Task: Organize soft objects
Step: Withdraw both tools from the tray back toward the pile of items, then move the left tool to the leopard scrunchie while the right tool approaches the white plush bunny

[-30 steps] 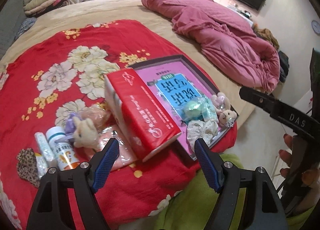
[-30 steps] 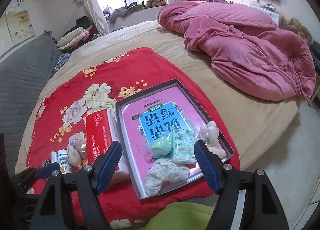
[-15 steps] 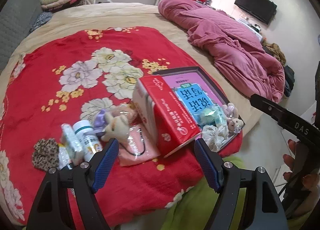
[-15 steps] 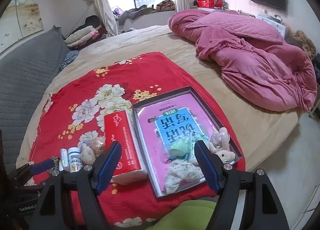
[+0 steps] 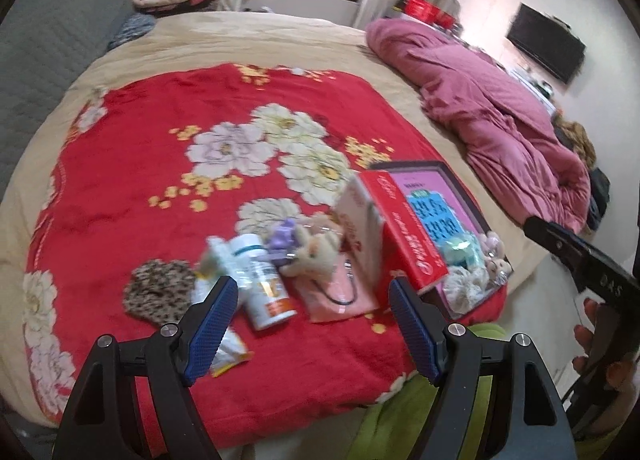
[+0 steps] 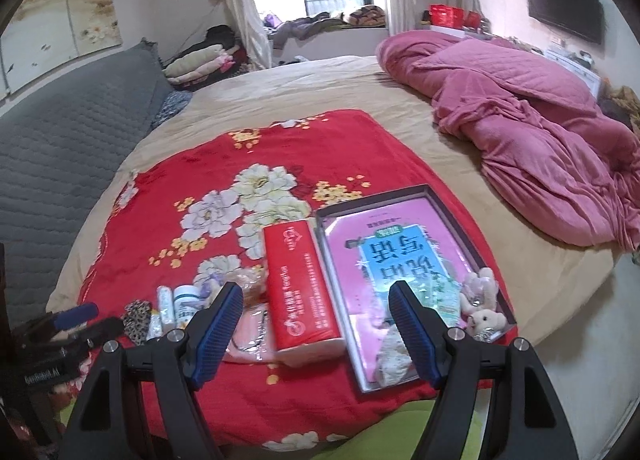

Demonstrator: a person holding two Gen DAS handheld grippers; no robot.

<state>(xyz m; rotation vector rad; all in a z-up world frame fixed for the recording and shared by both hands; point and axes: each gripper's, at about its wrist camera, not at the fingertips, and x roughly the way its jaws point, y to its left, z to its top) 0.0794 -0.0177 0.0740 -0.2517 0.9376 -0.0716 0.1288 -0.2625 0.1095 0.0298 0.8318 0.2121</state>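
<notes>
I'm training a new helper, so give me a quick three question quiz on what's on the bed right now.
1. True or false: the red tissue pack lies inside the tray.
2. Which is in the tray: A the white bottle, B the small pink bunnies, C the leopard-print pouch?
3. Fill in: both the left gripper and the right gripper hold ____.

Key: 1 false, it lies beside the tray on the red blanket. 2 B. 3 nothing.
</notes>
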